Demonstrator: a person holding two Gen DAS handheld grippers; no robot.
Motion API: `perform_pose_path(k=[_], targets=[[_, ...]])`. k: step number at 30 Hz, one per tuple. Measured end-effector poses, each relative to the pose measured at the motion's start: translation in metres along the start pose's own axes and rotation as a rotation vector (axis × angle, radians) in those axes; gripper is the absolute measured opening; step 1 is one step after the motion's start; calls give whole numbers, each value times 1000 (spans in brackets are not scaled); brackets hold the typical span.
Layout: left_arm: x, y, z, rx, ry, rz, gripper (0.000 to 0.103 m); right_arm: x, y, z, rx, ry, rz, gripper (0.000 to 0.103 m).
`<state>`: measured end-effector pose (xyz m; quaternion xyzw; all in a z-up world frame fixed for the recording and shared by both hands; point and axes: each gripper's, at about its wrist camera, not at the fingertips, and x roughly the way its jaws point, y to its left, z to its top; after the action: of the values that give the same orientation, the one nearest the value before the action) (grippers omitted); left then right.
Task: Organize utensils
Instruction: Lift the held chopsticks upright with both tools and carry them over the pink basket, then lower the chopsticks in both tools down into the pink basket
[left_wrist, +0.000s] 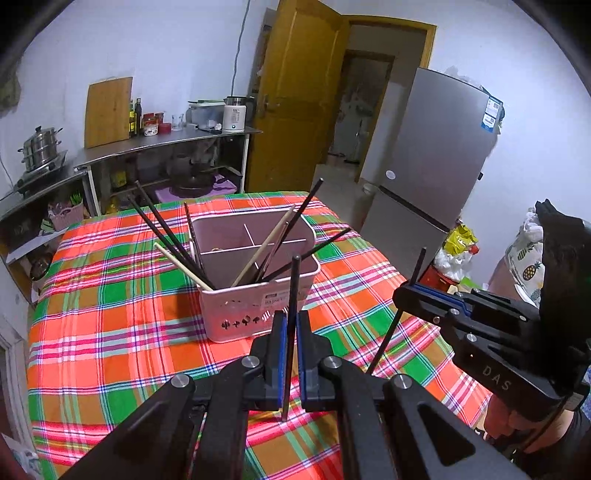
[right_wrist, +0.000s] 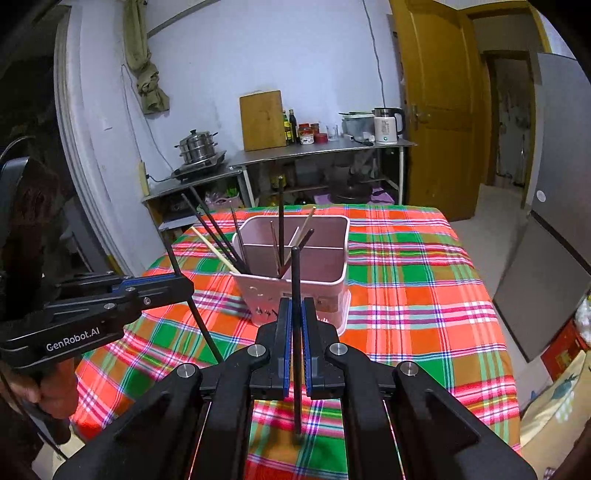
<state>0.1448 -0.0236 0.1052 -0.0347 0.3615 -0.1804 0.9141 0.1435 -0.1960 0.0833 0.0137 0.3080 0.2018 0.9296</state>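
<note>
My left gripper (left_wrist: 291, 325) has its blue-padded fingers (left_wrist: 281, 339) closed down to a thin slit, pinching a dark chopstick (left_wrist: 291, 332) that stands nearly upright, its top at 12 o'clock above the fingertips and its lower end hanging below them over the cloth. My right gripper (right_wrist: 295, 314) is in the same state: fingers (right_wrist: 306, 332) squeezed almost together on a second dark chopstick (right_wrist: 295, 332), also upright. From the left wrist view I see the right gripper at 3 o'clock with its stick tilted a little; from the right wrist view the left gripper sits at 9 o'clock.

Straight ahead at 12 o'clock in both views stands the pink utensil caddy (left_wrist: 255, 306), (right_wrist: 332, 291), near the fingertips, split by inner walls into compartments. A bundle of dark and pale chopsticks (left_wrist: 177, 243) leans out of its left front compartment toward 10 o'clock; more (left_wrist: 280, 240) fan toward 1 o'clock from the neighbouring compartment. I cannot tell whether either held stick touches the caddy.

The caddy rests on a table under a bright plaid tablecloth (left_wrist: 110, 314) of orange, green and pink. Beyond it at 11 o'clock runs a steel counter (left_wrist: 166, 146) with a steamer pot (left_wrist: 40, 147), a wooden cutting board (left_wrist: 108, 110), bottles and a white kettle (left_wrist: 234, 116). A yellow door (left_wrist: 295, 96) stands open at 12 o'clock, a grey fridge (left_wrist: 432, 147) at 2 o'clock.
</note>
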Motion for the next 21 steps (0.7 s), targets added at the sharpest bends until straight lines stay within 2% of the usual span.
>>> perform_pose_path(k=[11, 21], targets=[[-20, -5, -11, 7, 12, 3, 5, -18, 13, -6, -18, -8, 2, 5], [-37, 1, 6, 12, -21, 8, 4, -25, 25, 9, -40, -50, 26, 5]])
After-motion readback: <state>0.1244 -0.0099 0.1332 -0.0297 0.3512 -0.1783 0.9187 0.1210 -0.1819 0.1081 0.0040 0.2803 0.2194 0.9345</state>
